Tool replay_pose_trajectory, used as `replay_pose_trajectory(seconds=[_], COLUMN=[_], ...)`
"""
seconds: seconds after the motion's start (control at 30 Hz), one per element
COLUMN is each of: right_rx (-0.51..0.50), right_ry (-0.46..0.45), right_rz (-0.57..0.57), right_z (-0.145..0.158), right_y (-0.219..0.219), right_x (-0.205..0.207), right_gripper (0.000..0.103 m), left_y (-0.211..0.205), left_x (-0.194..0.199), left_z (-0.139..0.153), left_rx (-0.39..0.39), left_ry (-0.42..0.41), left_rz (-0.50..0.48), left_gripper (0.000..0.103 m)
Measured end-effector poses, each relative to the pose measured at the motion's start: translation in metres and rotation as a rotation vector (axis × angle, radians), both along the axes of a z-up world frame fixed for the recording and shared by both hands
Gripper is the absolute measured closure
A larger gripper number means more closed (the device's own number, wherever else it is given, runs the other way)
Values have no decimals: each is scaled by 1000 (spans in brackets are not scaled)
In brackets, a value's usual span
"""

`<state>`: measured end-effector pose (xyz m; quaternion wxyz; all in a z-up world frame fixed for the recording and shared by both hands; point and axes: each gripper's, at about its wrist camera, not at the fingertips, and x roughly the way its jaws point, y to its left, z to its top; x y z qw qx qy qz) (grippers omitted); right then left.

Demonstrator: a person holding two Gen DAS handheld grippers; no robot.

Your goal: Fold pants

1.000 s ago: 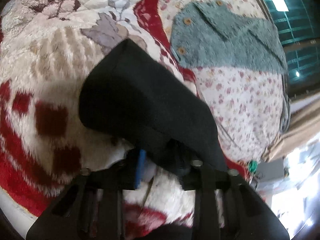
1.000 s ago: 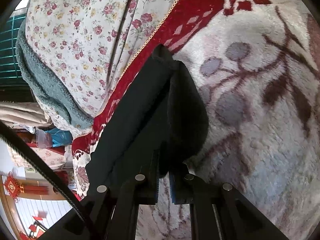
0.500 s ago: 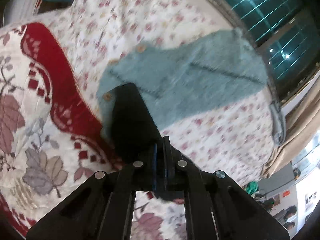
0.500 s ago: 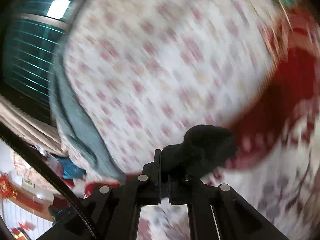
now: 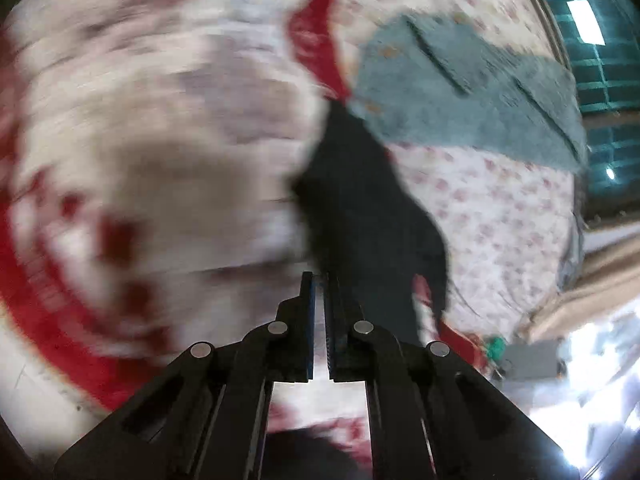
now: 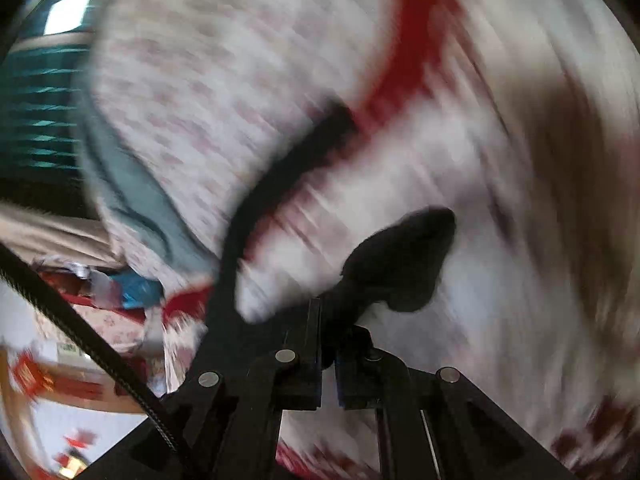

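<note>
The black pants (image 5: pixel 360 208) stretch lengthwise ahead of the left tongs (image 5: pixel 320 280), whose near-closed jaws look empty; the right tongs (image 6: pixel 328 320) pinch a bunched end (image 6: pixel 400 260) over the bed

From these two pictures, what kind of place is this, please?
Probably a bedroom at home. The black pants hang over a bed with a floral quilt and a plush red-and-white blanket; a teal garment lies on it, beside a dark window.
</note>
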<state>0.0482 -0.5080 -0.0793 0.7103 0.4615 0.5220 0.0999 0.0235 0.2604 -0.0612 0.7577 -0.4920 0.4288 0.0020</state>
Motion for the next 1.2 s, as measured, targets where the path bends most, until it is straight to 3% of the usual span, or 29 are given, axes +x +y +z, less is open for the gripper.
replay_pose_trajectory(seconds=[0.03, 0.07, 0.13, 0.2, 0.33, 0.4, 0.43, 0.47, 0.6, 0.73, 0.8, 0.87, 1.03, 1.2], right_rx=[56, 56, -4, -25, -57, -68, -74, -80, -105, -105, -100, -94, -32, -42], right_ry=[16, -39, -33, -10, 30, 13, 15, 24, 22, 22, 22, 25, 18, -17], right_rz=[-28, -42, -15, 24, -6, -22, -21, -17, 1, 3, -1, -2, -29, -19], right_z=[-4, 5, 17, 16, 3, 5, 6, 5, 5, 5, 4, 2, 1, 12], right_y=[-8, -12, -9, -1, -1, -4, -5, -4, -1, 1, 2, 1, -9, -10], right_x=[-4, -5, -3, 0, -1, 2, 4, 5, 4, 3, 4, 5, -1, -14], right_gripper=[99, 99, 99, 99, 99, 99, 99, 99, 99, 99, 99, 99, 99, 99], left_y=[8, 16, 27, 30, 17, 8, 3, -2, -22, -26, -25, -27, -38, -33], left_x=[-14, -27, -44, -48, -32, -17, -9, -2, 38, 70, 77, 83, 62, 25], left_z=[-6, -10, -17, -20, 8, 21, 26, 30, 28, 2, -4, -5, 17, 37], left_rx=[-6, -7, -18, -45, -39, -14, 6, 13, 90, 62, 50, 54, 152, 139], left_ry=[-7, -14, -26, -50, -164, -181, -186, -198, -156, -52, -57, -69, -130, -190], left_rz=[40, 80, 125, 110, 44, 4, -15, -23, -71, -75, -55, -65, -62, -52], left_gripper=[101, 101, 101, 101, 99, 70, 41, 30, 30, 30, 35, 92, 95, 95])
